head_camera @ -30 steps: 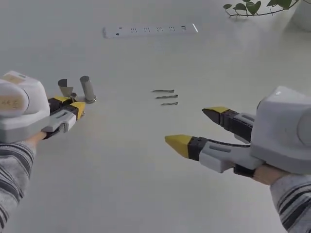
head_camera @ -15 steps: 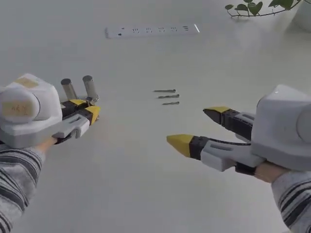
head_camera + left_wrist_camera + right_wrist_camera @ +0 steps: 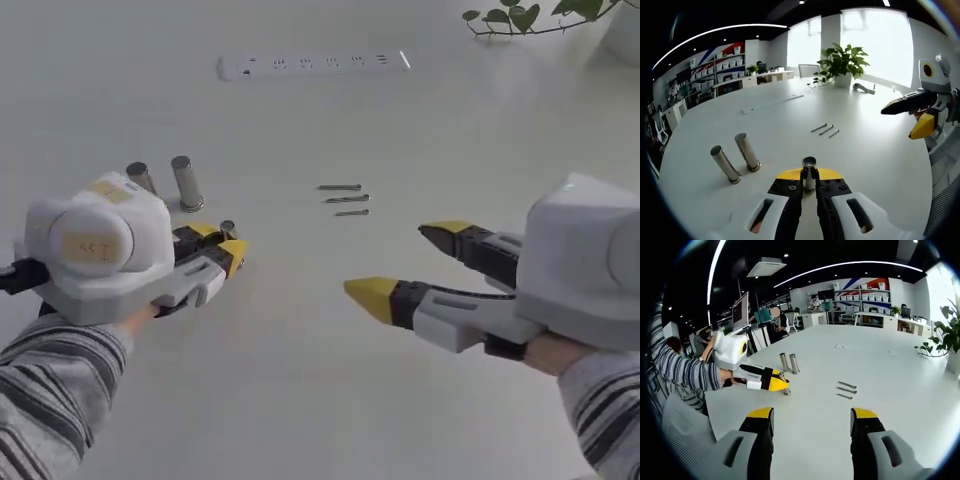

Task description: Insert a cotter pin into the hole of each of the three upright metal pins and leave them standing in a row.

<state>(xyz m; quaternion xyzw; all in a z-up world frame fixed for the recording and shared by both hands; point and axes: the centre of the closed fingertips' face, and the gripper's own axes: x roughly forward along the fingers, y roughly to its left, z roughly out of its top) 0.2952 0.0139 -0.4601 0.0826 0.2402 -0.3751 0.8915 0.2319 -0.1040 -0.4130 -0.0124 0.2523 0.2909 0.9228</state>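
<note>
Now that your left gripper (image 3: 225, 250) has moved from the left edge of the head view toward centre-left, it brings one metal pin (image 3: 228, 230) with it. Its jaws are narrow and clamped on the pin's lower shaft, with the pin's top poking up between the yellow tips. I can't tell whether its base touches the table (image 3: 300, 380) or rides just above it.

The other two pins (image 3: 183, 183) stay upright, side by side at upper left, and are now well apart from the one you hold. My read: that pin is singled out and sits nearer the cotter pins (image 3: 346, 199), so it's staged for its insertion. I can't make out the pin's hole, so check that the jaws don't cover it.

Your right gripper (image 3: 405, 262) hasn't changed: lower right of frame, jaws wide, nothing in them.

The three cotter pins lie flat, stacked in parallel at frame centre. They look untouched and none is inserted, so the task is at the start.

- **Path:** bare table between the right gripper and the cotter pins, with nothing blocking.
- **Surroundings:** the power strip (image 3: 312, 63) at top centre and the plant (image 3: 520, 15) in the top right corner are well clear.
- **Risks:** the cotter pins are thin and flat on the surface, so expect a fiddly pickup. Nudging one may scatter its neighbours.
</note>
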